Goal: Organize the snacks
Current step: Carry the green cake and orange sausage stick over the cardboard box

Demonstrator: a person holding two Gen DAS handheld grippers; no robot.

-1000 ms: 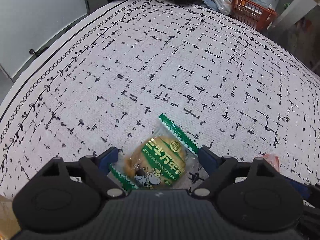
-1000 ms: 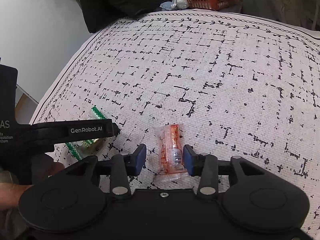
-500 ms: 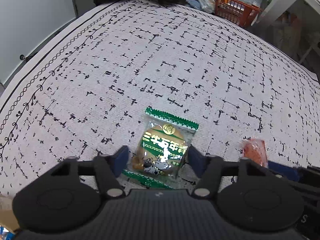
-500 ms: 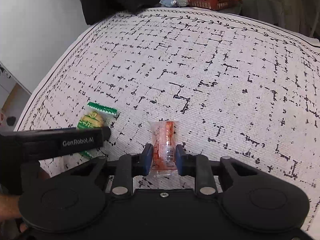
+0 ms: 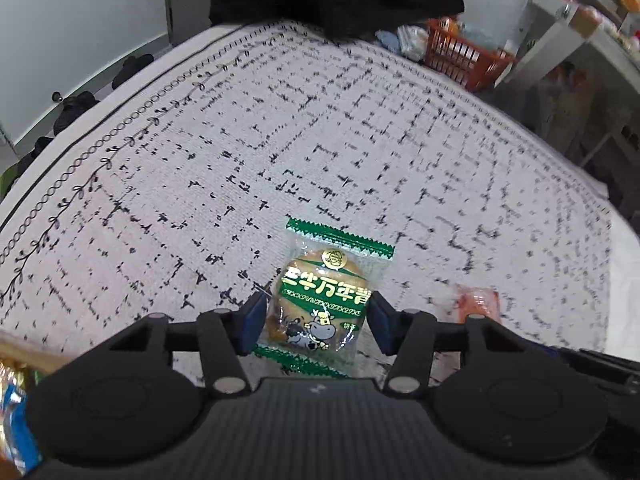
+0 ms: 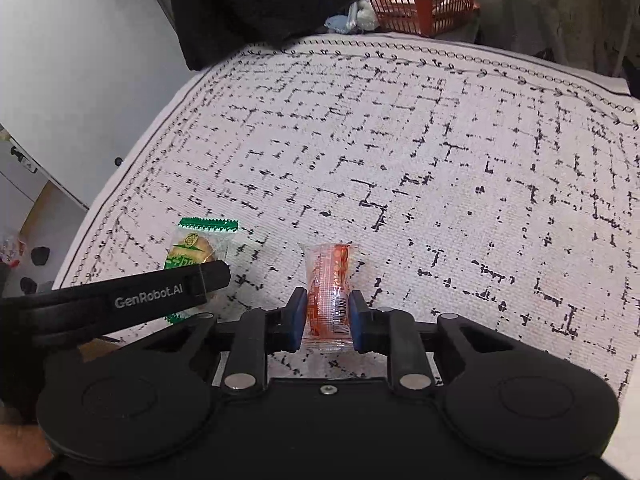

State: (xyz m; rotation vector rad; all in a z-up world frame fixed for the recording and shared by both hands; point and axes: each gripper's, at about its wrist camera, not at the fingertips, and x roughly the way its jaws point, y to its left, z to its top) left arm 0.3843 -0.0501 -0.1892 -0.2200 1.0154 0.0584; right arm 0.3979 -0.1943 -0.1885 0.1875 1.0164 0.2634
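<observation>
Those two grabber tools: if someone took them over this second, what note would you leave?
Left gripper: shut on the green cookie packet.
Right gripper: shut on the orange snack packet.
Both packets sit at the near edge of the patterned tablecloth, close side by side.
Done: both snacks gripped.
Left: lift each and carry it to where snacks are kept; that place isn't clearly in view.

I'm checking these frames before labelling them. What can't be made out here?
- Green packet: its near end is hidden by the left hand-held gripper body in the left view; the other gripper's finger covers its middle in the right view.
- Orange packet: blurred and half covered in the left view.
- Orange basket: contents too small and blurred in both views.
- Bottom-left items in the left view: cut off by the edge.
</observation>
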